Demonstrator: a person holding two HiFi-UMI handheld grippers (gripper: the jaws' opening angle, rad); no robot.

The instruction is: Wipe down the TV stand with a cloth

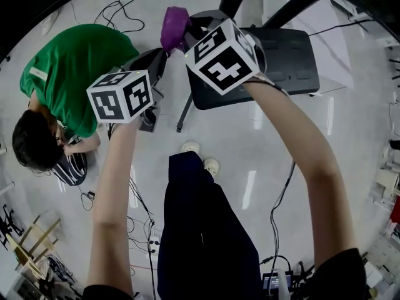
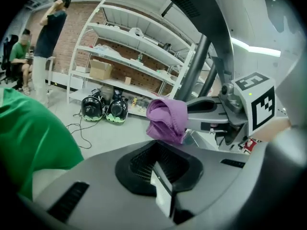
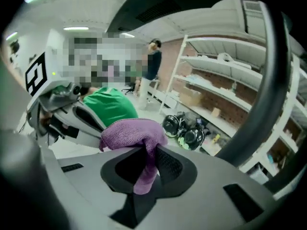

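Cloth (image 3: 129, 131): I am reading soft, nappy purple fabric. Right tongs (image 3: 147, 171): showing matt grey plastic. Floor (image 1: 250, 142): gleaming smooth, glossy.

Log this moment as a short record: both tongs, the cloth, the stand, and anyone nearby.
left tongs: shut, nothing between them
right tongs: shut on the purple cloth
cloth state: bunched up, held in the air
stand: dark, just right of the cloth in the head view; no contact with the cloth can be seen
bystander: person in green shirt, crouched low beside the left tongs
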